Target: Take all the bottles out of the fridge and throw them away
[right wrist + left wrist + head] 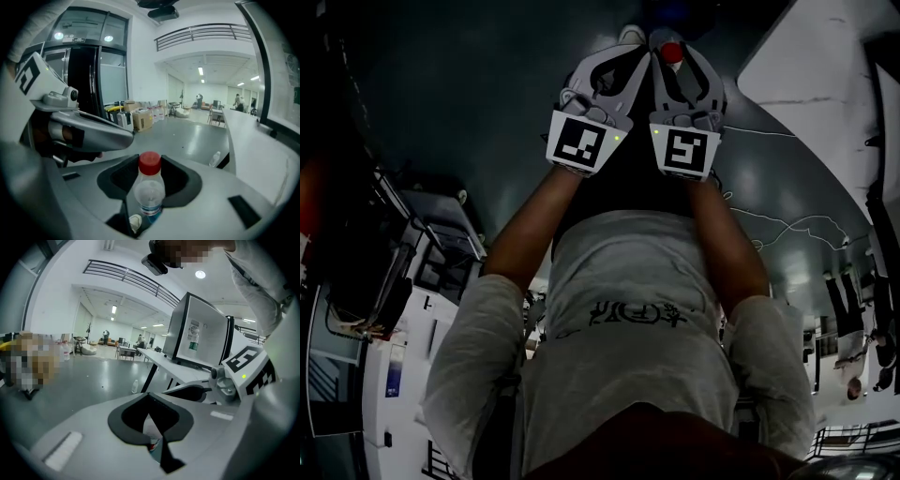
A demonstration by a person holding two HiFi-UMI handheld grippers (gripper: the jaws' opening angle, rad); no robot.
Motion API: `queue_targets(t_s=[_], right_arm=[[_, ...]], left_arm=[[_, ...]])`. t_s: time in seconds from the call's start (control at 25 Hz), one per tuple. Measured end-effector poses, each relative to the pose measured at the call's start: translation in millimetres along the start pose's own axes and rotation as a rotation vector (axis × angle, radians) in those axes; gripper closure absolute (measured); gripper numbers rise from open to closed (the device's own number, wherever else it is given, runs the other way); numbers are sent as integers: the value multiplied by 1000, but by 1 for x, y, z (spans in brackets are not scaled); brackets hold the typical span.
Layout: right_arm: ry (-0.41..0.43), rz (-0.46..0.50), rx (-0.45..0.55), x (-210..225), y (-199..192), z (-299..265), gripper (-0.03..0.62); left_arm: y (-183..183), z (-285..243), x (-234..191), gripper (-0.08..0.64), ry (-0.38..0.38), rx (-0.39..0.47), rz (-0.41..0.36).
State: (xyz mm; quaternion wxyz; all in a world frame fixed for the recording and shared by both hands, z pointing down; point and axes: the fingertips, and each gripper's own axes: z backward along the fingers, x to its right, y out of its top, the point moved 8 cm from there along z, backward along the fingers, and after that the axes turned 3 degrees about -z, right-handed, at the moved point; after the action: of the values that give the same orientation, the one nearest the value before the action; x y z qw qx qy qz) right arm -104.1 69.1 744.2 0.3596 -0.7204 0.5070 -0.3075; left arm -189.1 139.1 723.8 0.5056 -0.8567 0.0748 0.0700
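The left gripper (pixel 150 412) has its jaws drawn narrow on a labelled bottle (pixel 153 440), only a sliver of it showing low between the pads. Just beside it, the right gripper (pixel 150 174) clamps a red-capped bottle (pixel 150 193), cap upward. Another bottle (pixel 193 341) stands inside the fridge (pixel 180 329) on the table (pixel 158 359)

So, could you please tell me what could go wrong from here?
The right tool holds the red-capped bottle by its slick clear body, so it could slip. The left tool, close beside it, has a labelled item wedged low between its jaws; a bump might loosen either. The stray bottle standing on the floor could trip someone.
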Motion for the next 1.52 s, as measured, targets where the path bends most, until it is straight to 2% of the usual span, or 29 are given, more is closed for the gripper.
queue_targets(t_s=[0.24,0.68,1.16,1.52], right_arm=[[-7,29,-45,5,-36,-19,439],[-26,106,-83,23,-90,-55,439],[-63,90,-99,41,-111,-84,439],[-33,63,-85,36,-97,-76,439]], left_arm=[[-36,-18,-5,551,-11,-8,-59],[-93,-56,-12,551,-14,-30,-54],[-105,-87,-19,551,-39,-26,-109],[-96,-82,-23,551,-38,-38,-105]])
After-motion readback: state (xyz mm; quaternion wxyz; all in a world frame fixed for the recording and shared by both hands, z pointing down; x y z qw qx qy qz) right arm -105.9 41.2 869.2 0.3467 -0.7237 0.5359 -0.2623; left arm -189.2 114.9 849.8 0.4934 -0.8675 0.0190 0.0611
